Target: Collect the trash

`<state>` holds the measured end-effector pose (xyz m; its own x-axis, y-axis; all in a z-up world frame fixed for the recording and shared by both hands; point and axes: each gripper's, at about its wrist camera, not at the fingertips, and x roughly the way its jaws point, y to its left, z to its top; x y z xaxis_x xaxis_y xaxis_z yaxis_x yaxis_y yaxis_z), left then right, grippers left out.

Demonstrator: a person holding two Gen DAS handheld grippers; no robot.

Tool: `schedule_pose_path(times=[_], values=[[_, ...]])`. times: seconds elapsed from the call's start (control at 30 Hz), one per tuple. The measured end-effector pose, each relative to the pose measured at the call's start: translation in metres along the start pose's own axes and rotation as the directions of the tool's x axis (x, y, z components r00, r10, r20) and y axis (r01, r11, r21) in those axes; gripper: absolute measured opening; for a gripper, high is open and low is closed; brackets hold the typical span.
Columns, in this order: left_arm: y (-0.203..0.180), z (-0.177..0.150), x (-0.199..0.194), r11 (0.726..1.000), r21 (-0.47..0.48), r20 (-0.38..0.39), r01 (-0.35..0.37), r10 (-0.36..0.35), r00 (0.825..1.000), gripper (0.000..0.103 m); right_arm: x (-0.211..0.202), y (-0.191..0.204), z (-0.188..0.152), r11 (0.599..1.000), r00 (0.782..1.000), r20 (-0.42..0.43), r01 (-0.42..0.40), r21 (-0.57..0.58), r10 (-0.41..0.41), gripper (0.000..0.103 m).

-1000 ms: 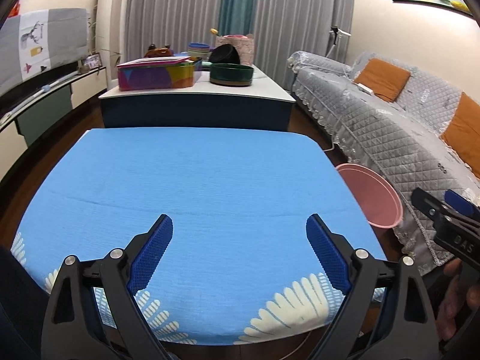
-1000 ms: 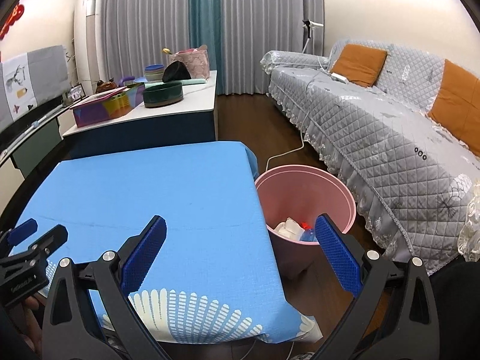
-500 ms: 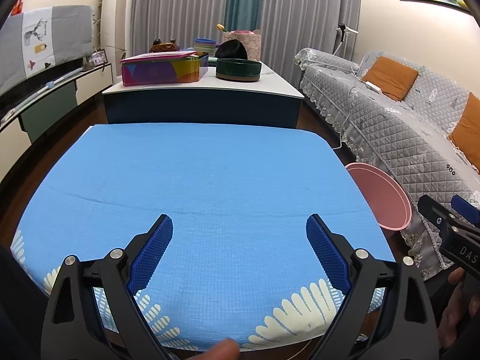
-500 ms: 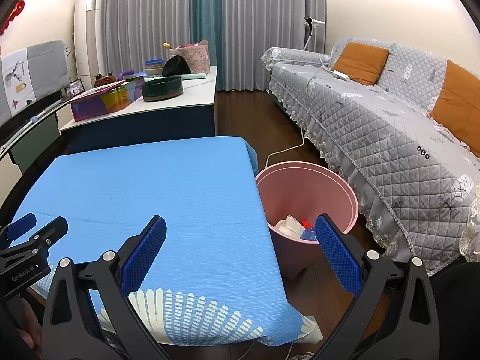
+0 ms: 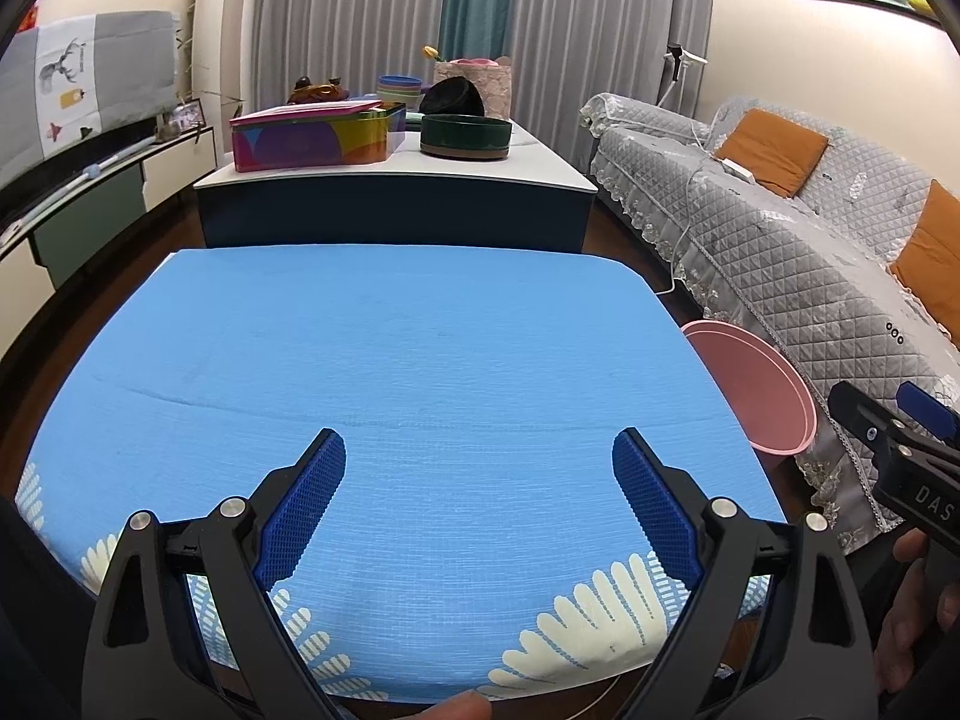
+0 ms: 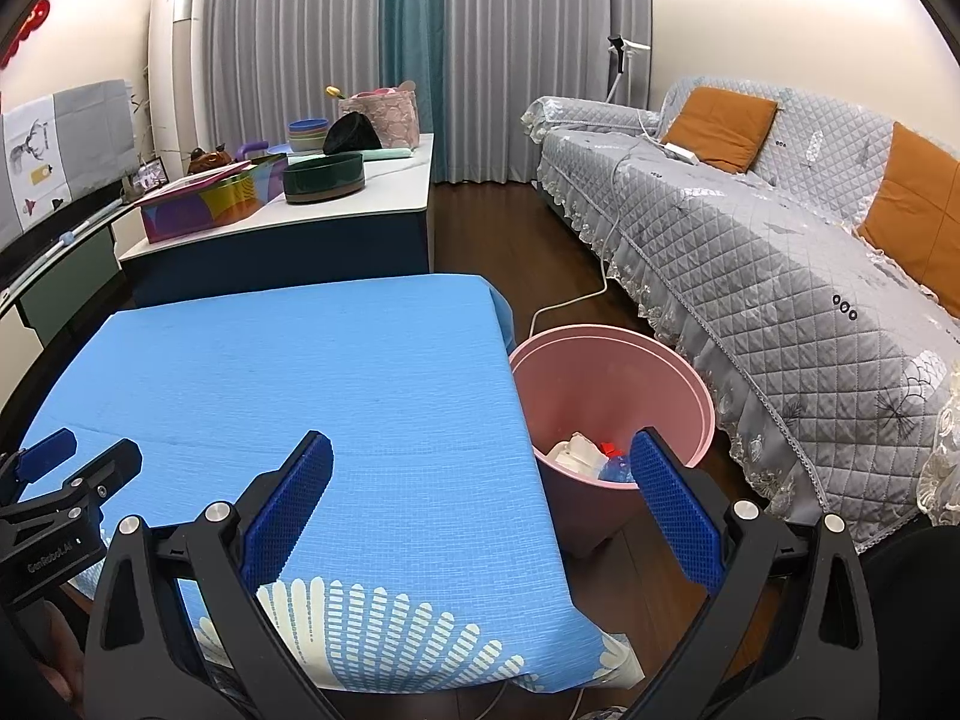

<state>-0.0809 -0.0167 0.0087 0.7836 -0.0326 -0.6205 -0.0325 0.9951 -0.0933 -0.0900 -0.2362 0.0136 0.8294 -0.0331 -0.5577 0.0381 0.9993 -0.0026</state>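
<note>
The left gripper (image 5: 479,504) is held level over the near edge of the table (image 5: 420,360), its blue pads (image 5: 303,510) spread wide with nothing between them; only bare blue cloth is seen in the gap. The table's top is covered edge to edge by that cloth, with a pale fan pattern at the near corners. Beyond the table's right edge, a pink bin (image 6: 612,396) stands on the floor between the table and the grey sofa (image 6: 780,276), and the trash (image 6: 591,456) is found inside it: a white crumpled item, something red and a clear blue piece, heaped against the bin's near wall. The right gripper (image 6: 480,504) is likewise held level and released, its pads wide apart; its left finger is seen over the cloth near the table's near right corner, while its right fingertip (image 6: 651,456) lies in front of the bin's near rim, so part of the trash is covered by it. The trash is thus well below the fingers and untouched by them. In the left wrist view the bin's inside is hidden and only its rim is shown. The right gripper is cut off at that view's right edge, with part of a hand (image 5: 918,618) beneath it. What each piece of trash is cannot be made out.
</note>
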Motion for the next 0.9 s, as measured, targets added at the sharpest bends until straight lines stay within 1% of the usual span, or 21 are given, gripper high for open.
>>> schedule_pose_path(times=[0.9], values=[[-0.0038, 0.0001, 0.0017, 1.0, 0.009, -0.001, 0.01, -0.01, 1.0, 0.088, 0.0001, 0.0005, -0.0002, 1.0, 1.0, 0.0, 0.0, 0.0, 0.0, 0.098]])
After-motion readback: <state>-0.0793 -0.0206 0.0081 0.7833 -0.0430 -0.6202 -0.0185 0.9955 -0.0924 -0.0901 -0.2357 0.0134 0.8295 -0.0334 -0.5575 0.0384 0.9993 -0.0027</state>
